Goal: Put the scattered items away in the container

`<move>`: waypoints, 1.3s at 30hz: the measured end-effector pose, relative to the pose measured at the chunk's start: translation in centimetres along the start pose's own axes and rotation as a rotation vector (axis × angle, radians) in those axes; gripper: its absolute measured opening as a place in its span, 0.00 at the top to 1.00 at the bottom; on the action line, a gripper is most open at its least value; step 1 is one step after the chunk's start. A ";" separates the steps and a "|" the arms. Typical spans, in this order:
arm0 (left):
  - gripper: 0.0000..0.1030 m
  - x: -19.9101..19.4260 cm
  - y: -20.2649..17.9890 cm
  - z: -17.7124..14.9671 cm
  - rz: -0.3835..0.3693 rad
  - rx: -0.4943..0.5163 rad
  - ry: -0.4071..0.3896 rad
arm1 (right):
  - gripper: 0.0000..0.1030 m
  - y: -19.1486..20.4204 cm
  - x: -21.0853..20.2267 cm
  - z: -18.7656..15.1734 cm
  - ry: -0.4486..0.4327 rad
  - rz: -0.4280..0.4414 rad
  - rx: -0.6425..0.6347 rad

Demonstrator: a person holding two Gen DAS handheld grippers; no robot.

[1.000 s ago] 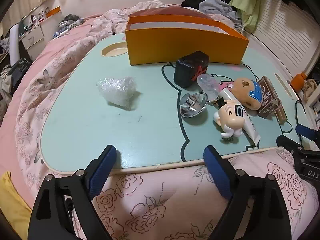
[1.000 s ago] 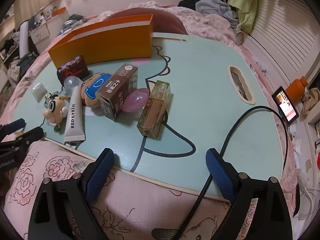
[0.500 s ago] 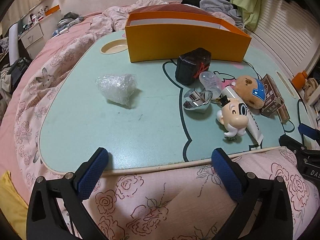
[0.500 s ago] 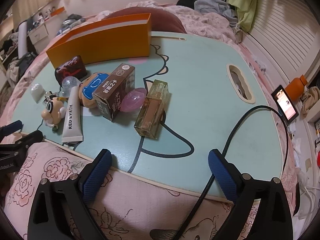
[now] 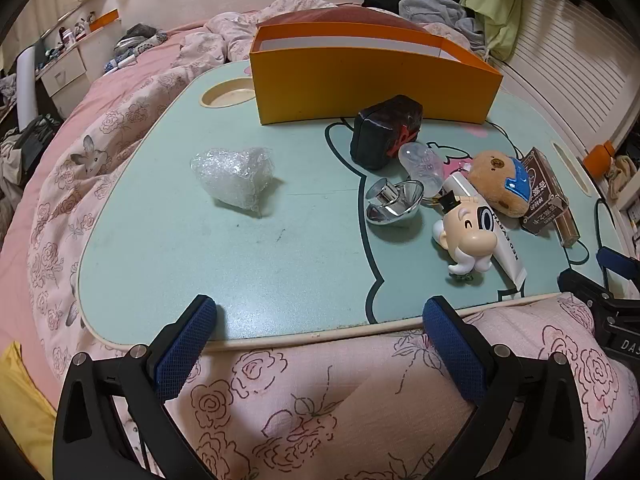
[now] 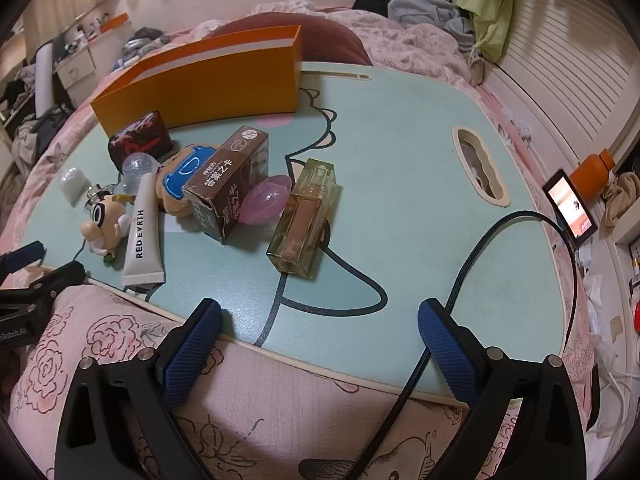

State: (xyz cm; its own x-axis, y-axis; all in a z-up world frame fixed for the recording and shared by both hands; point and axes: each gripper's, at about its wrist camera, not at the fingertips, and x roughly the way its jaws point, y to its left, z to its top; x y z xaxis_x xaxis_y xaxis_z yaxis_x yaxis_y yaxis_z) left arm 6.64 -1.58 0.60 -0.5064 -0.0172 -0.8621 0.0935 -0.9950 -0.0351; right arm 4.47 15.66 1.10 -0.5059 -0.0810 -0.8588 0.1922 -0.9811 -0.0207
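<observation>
An orange open box (image 5: 372, 80) stands at the back of the mint lap table (image 5: 200, 260). In front of it lie a bubble-wrap lump (image 5: 234, 178), a black pouch (image 5: 384, 132), a clear capsule (image 5: 420, 160), a chrome cap (image 5: 394, 202), a cartoon head figure (image 5: 466, 236), a white tube (image 6: 144, 236), a plush bear (image 5: 498, 184), a brown carton (image 6: 228, 184), a pink capsule (image 6: 266, 200) and a golden bottle (image 6: 306, 220). My left gripper (image 5: 319, 306) hangs open over the table's near edge, holding nothing. My right gripper (image 6: 320, 308) is open too, nearest the bottle.
The table rests on a pink floral quilt (image 5: 320, 400). A black cable (image 6: 480, 248) crosses its right corner toward a lit phone (image 6: 570, 208) beside an orange bottle (image 6: 592, 168). A cup recess (image 5: 226, 96) and a handle slot (image 6: 478, 168) break the tabletop.
The jaws of both grippers have spread wider apart. Nothing on the table has moved.
</observation>
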 end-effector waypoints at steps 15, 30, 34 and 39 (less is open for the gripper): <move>0.00 0.0 0.0 0.0 -0.001 0.000 0.001 | 0.01 -0.3 0.3 0.0 0.008 -0.004 0.008; 0.00 0.0 0.0 0.0 -0.001 0.000 0.001 | 0.01 -0.3 0.2 0.0 0.009 0.000 0.008; 0.00 0.0 0.0 0.0 -0.001 0.000 0.001 | 0.01 -0.3 0.3 0.0 0.013 0.003 0.008; 0.00 0.0 0.0 0.0 0.000 0.001 0.000 | 0.00 -0.3 0.3 0.1 0.015 0.004 0.007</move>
State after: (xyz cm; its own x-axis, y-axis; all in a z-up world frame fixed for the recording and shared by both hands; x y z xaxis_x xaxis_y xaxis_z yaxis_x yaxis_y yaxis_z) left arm 6.59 -1.59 0.59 -0.5062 -0.0170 -0.8623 0.0925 -0.9951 -0.0347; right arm 4.20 15.93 0.90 -0.4923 -0.0825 -0.8665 0.1880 -0.9821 -0.0133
